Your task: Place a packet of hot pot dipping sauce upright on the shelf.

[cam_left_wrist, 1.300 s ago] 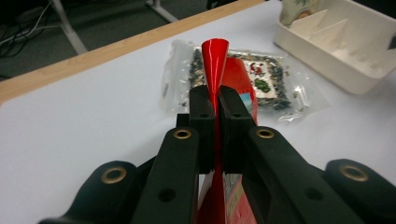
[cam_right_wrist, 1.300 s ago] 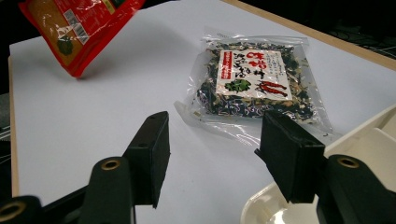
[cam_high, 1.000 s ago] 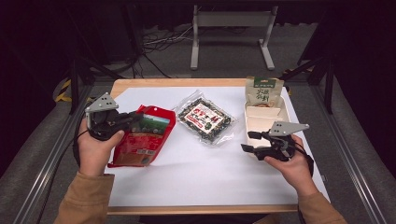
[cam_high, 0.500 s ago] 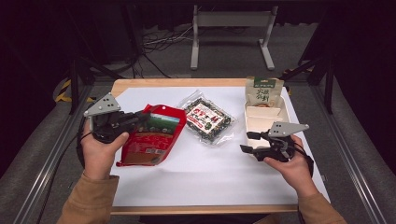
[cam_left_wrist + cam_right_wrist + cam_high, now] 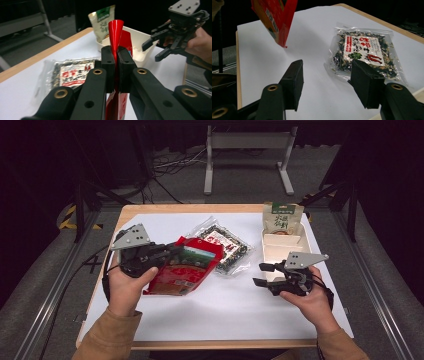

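On the left half of the white-covered table (image 5: 220,320), the left gripper (image 5: 172,251) is clenched on the red packet (image 5: 182,270); the left gripper view shows both black jaws pressed flat against the packet's edge (image 5: 115,37), which stands up between them as a thin red fold; the packet hangs tilted, its lower end just above the sheet, its upper green-printed part near the clear seaweed bag (image 5: 225,247); the right gripper view catches a corner of that packet (image 5: 275,17) lifted clear of the white surface, with a shadow beneath it.

Across the table, the right gripper (image 5: 262,274) is released, its jaws spread apart with nothing between them; it hovers above the sheet just beside the cream tray (image 5: 280,251); its own view looks between the parted jaws toward the seaweed bag (image 5: 364,51), which lies flat on the sheet, dark flakes showing behind a red-and-white label.

At the far right edge, a green-and-beige pouch (image 5: 283,217) leans at the back end of the tray; the left gripper view shows this pouch (image 5: 101,21) behind the red fold, and the other gripper (image 5: 162,46) open farther off, held by a hand (image 5: 200,41); the two grippers stay well apart, the seaweed bag lying between them.
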Demonstrator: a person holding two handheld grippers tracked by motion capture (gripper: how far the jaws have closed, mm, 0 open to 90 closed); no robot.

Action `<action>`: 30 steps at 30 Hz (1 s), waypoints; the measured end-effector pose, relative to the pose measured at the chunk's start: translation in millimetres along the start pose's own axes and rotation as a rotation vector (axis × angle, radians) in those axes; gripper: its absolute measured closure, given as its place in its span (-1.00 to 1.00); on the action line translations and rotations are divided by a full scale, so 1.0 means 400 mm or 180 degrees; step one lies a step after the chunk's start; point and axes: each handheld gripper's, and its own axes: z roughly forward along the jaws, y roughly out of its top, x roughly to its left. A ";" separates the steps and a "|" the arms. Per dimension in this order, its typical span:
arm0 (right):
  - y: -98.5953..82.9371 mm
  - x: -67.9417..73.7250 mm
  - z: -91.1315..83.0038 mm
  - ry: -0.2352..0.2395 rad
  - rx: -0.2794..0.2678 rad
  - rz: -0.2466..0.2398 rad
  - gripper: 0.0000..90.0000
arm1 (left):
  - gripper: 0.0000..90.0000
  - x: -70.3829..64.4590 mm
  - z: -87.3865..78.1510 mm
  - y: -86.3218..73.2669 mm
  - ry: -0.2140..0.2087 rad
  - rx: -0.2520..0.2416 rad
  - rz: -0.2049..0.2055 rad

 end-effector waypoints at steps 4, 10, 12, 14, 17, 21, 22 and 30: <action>0.006 0.009 0.001 0.0057 -0.0029 -0.0002 -0.05 | 0.91 -0.021 0.027 0.008 -0.0117 0.0010 0.0054; 0.014 0.027 0.010 0.0199 -0.0070 0.0024 -0.08 | 0.91 -0.048 0.064 0.015 -0.0222 -0.0020 0.0138; 0.015 0.031 0.014 0.0219 -0.0074 0.0020 -0.08 | 0.91 -0.055 0.072 0.014 -0.0248 -0.0046 0.0140; 0.017 0.034 0.018 0.0244 -0.0080 0.0014 -0.08 | 0.91 -0.060 0.082 0.014 -0.0291 -0.0074 0.0145; 0.019 0.043 0.029 0.0287 -0.0095 0.0008 -0.08 | 0.91 -0.069 0.096 0.014 -0.0340 -0.0116 0.0164; 0.020 0.053 0.039 0.0358 -0.0106 0.0019 -0.08 | 0.91 -0.078 0.105 0.016 -0.0392 -0.0134 0.0200; 0.020 0.056 0.043 0.0384 -0.0113 0.0023 -0.08 | 0.91 -0.081 0.108 0.015 -0.0415 -0.0146 0.0208; 0.014 0.078 0.083 0.0554 -0.0111 0.0018 -0.04 | 0.91 -0.094 0.119 0.014 -0.0495 -0.0179 0.0243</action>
